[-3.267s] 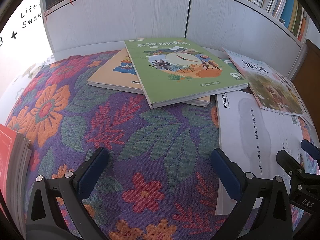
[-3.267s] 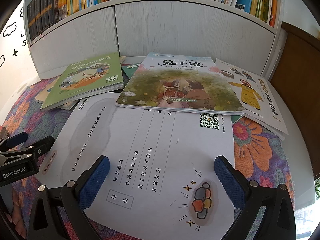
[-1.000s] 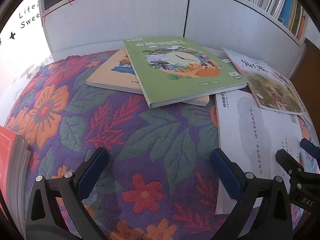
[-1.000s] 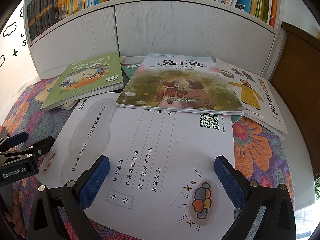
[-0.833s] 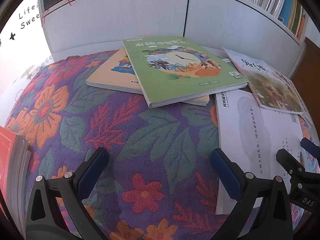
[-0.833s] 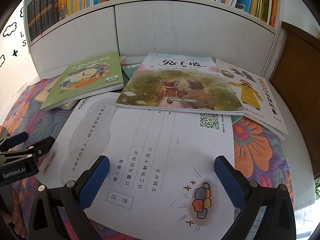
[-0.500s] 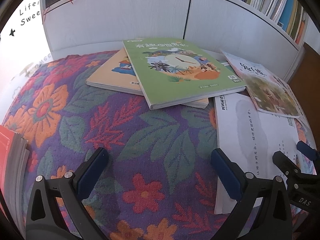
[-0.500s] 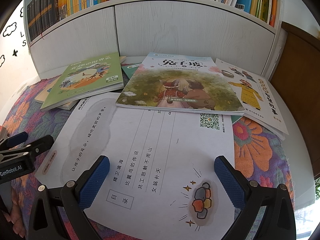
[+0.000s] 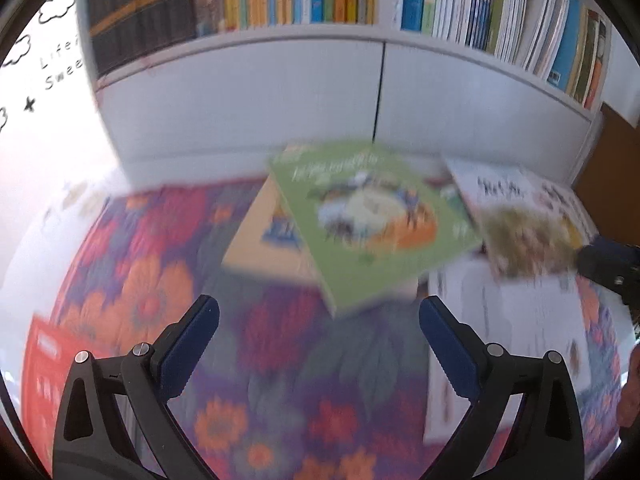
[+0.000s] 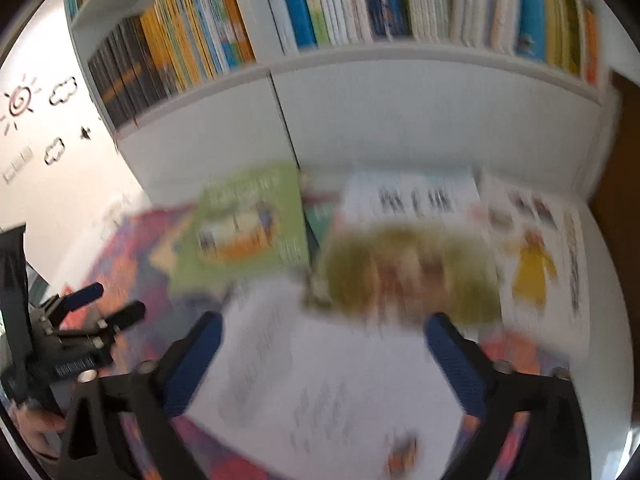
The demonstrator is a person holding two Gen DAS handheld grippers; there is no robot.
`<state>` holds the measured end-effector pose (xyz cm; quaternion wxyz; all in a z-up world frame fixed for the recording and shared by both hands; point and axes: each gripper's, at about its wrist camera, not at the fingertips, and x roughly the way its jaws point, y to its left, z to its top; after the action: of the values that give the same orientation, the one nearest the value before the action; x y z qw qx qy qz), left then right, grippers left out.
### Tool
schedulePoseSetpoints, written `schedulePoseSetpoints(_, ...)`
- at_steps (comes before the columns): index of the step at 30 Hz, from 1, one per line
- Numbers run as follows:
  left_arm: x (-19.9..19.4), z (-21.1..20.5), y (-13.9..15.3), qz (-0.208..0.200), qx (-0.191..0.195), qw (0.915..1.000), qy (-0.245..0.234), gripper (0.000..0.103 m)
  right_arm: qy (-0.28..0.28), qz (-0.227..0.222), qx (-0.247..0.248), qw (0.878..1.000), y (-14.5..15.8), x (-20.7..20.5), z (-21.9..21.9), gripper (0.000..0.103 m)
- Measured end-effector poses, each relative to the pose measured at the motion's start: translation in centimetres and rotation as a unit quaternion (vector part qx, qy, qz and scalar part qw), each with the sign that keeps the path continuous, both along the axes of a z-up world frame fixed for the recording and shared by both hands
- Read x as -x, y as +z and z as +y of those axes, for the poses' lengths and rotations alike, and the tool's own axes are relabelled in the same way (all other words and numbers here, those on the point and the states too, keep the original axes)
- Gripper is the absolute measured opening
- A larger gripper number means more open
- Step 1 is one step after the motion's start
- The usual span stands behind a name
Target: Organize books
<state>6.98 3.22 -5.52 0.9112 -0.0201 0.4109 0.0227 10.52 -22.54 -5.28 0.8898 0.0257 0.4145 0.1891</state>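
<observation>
Both views are motion-blurred. A green book (image 9: pixel 372 220) lies on an orange book (image 9: pixel 268 232) on the floral cloth (image 9: pixel 168 264). It also shows in the right wrist view (image 10: pixel 248 228). A white book (image 10: pixel 320 384) lies under my right gripper (image 10: pixel 324 356), with an olive-cover book (image 10: pixel 408 268) and a yellow-figure book (image 10: pixel 536 256) behind it. My left gripper (image 9: pixel 316 332) is open and empty above the cloth. My right gripper is open and empty too.
A white bookcase (image 9: pixel 360 92) with a full shelf of upright books (image 10: pixel 360 4) stands behind. A red book (image 9: pixel 44 368) lies at the left edge of the cloth. A brown panel (image 9: pixel 616 148) stands at the right.
Both grippers have risen and tilted up fast, so the shelf of upright books has come into view. The books on the cloth have not moved.
</observation>
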Motion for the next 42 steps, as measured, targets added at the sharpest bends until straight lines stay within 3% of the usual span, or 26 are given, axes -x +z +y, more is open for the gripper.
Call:
schedulePoseSetpoints(2, -2.4, 0.4, -0.3, 0.007, 0.004, 0.9999, 0.014, 0.098, 0.003, 0.024, -0.006, 1.000, -0.1, -3.1, 1.5, 0.103)
schedulePoseSetpoints(4, -4.1, 0.6, -1.1, 0.020, 0.012, 0.9997, 0.013, 0.084, 0.001, 0.027, -0.016, 1.000, -0.7, -5.6, 3.0, 0.100)
schedulePoseSetpoints(6, -5.5, 0.8, -2.6, 0.037, 0.020, 0.9991, 0.012, 0.080, 0.004, 0.036, -0.006, 0.999, -2.0, -8.0, 4.7, 0.098)
schedulePoseSetpoints(8, -6.4, 1.0, -4.2, 0.054, 0.030, 0.9980, 0.011, 0.069, 0.001, 0.061, 0.004, 0.998, -4.4, -10.1, 6.2, 0.092)
schedulePoseSetpoints(9, -6.7, 1.1, -5.0, 0.064, 0.038, 0.9972, 0.008, 0.066, 0.006, 0.080, -0.005, 0.997, -5.5, -10.9, 6.6, 0.084)
schedulePoseSetpoints(10, -6.8, 1.3, -5.3, 0.061, 0.050, 0.9969, 0.003, 0.067, 0.009, 0.097, -0.015, 0.995, -6.6, -11.6, 7.1, 0.084)
schedulePoseSetpoints(11, -6.7, 1.3, -5.3, 0.050, 0.052, 0.9974, 0.000, 0.067, 0.003, 0.066, 0.000, 0.998, -6.5, -11.6, 7.7, 0.084)
schedulePoseSetpoints(12, -6.8, 1.3, -5.3, 0.049, 0.053, 0.9974, -0.006, 0.066, 0.011, 0.064, 0.006, 0.998, -6.6, -11.7, 8.3, 0.083)
schedulePoseSetpoints(14, -6.7, 0.6, -5.2, 0.052, 0.059, 0.9965, -0.029, 0.066, 0.038, 0.110, -0.021, 0.993, -7.8, -12.1, 9.4, 0.079)
schedulePoseSetpoints(16, -6.5, -0.2, -5.1, 0.053, 0.035, 0.9974, -0.035, 0.066, 0.036, 0.106, -0.007, 0.994, -7.9, -11.8, 10.2, 0.079)
schedulePoseSetpoints(22, -4.7, 0.6, -4.7, 0.068, 0.058, 0.9953, -0.038, 0.065, 0.028, 0.143, -0.057, 0.988, -7.6, -10.5, 9.1, 0.078)
schedulePoseSetpoints(28, -0.7, 0.6, -4.5, 0.079, 0.050, 0.9947, -0.042, 0.065, 0.040, 0.150, -0.023, 0.988, -6.5, -5.9, 10.3, 0.078)
schedulePoseSetpoints(36, 11.1, 0.6, -5.5, 0.118, 0.065, 0.9872, -0.084, 0.065, 0.074, 0.178, 0.001, 0.981, -6.9, 5.3, 9.7, 0.078)
schedulePoseSetpoints(39, 16.4, 0.0, -5.5, 0.121, 0.049, 0.9843, -0.119, 0.065, 0.103, 0.213, 0.008, 0.972, -7.6, 10.4, 9.2, 0.079)
schedulePoseSetpoints(42, 18.9, 1.0, -5.8, 0.118, 0.071, 0.9802, -0.142, 0.065, 0.141, 0.243, -0.007, 0.960, -8.2, 14.0, 7.7, 0.079)
